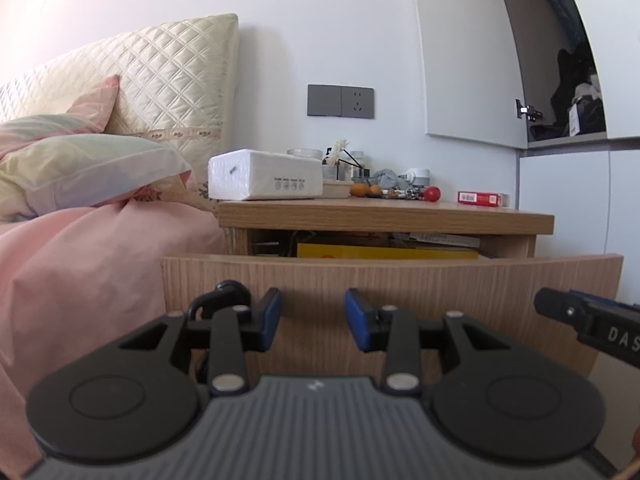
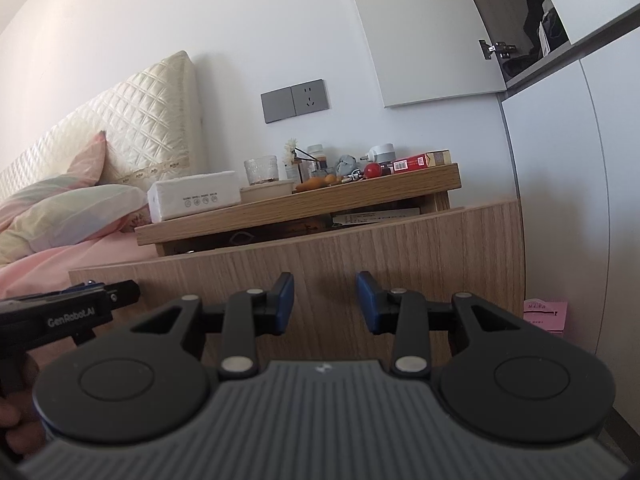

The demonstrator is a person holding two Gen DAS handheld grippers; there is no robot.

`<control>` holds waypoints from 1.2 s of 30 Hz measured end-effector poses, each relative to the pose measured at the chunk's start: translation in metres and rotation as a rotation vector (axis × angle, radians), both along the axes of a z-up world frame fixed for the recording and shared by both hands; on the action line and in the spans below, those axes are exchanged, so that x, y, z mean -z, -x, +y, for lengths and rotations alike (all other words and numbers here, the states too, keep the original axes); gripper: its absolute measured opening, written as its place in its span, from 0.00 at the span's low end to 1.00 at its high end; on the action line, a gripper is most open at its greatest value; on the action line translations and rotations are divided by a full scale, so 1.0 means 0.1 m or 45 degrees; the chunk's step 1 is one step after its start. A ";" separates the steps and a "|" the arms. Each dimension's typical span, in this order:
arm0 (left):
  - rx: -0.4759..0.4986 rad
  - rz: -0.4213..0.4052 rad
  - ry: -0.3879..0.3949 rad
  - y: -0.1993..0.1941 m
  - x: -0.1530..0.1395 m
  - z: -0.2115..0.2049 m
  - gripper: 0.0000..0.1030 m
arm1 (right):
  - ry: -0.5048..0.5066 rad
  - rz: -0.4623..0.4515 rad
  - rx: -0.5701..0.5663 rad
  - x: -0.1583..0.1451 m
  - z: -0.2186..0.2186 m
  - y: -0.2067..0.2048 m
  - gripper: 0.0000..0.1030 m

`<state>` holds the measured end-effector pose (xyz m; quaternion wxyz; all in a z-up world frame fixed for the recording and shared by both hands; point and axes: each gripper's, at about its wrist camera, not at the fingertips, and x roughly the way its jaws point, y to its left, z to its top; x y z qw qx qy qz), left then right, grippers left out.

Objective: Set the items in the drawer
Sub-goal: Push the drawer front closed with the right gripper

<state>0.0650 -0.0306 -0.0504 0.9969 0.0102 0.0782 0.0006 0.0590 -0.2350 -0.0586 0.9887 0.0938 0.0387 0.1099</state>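
The wooden nightstand's drawer [image 1: 392,280] is pulled open; its front panel fills the middle of both views [image 2: 320,248]. A yellow box [image 1: 384,251] and papers lie inside. On the nightstand top [image 1: 384,212] sit a white tissue box [image 1: 266,178], a red box [image 1: 482,198], a red ball [image 1: 432,193], small oranges [image 1: 364,189] and other small items. My left gripper [image 1: 313,318] is open and empty, close to the drawer front. My right gripper [image 2: 325,304] is open and empty, also before the drawer front.
A bed with pink bedding [image 1: 80,248] and pillows lies left of the nightstand. A white wardrobe [image 2: 560,160] stands to the right, with an open upper door. A pink item [image 2: 546,314] lies on the floor by the wardrobe. A grey socket plate [image 1: 340,101] is on the wall.
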 end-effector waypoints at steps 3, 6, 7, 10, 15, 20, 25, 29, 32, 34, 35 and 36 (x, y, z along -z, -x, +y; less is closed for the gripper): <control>0.005 -0.001 -0.012 -0.06 0.00 0.00 0.38 | 0.001 0.003 -0.004 0.00 0.00 -0.06 0.37; 0.007 0.002 -0.008 -0.13 0.00 0.01 0.39 | 0.000 0.006 -0.008 -0.01 -0.01 -0.11 0.38; 0.006 0.002 -0.011 -0.15 0.00 0.00 0.39 | -0.003 0.008 -0.011 -0.01 -0.01 -0.13 0.38; 0.001 0.007 -0.012 -0.21 0.00 0.00 0.39 | -0.003 0.011 -0.014 -0.01 -0.01 -0.19 0.37; -0.003 0.007 -0.022 -0.33 0.01 -0.01 0.40 | 0.003 0.012 -0.018 -0.02 0.00 -0.29 0.38; -0.001 0.014 -0.017 -0.46 -0.01 0.00 0.40 | 0.012 0.006 -0.021 -0.02 0.00 -0.40 0.38; 0.011 0.043 0.008 -0.61 -0.02 0.00 0.41 | 0.001 0.004 -0.019 -0.02 0.00 -0.53 0.39; 0.008 0.048 -0.021 -0.72 -0.03 -0.01 0.42 | -0.001 0.006 -0.025 -0.02 0.00 -0.64 0.38; 0.006 0.054 -0.018 -0.80 -0.04 -0.02 0.42 | -0.006 0.001 -0.027 -0.01 -0.01 -0.71 0.38; 0.005 0.051 -0.029 -0.85 -0.04 -0.03 0.42 | -0.007 -0.005 -0.026 0.00 -0.01 -0.76 0.38; 0.004 0.049 -0.032 -0.87 -0.03 -0.03 0.42 | -0.005 -0.009 -0.023 0.01 -0.01 -0.78 0.36; 0.004 0.047 -0.032 -0.89 -0.03 -0.03 0.42 | -0.001 -0.014 -0.020 0.01 -0.01 -0.80 0.36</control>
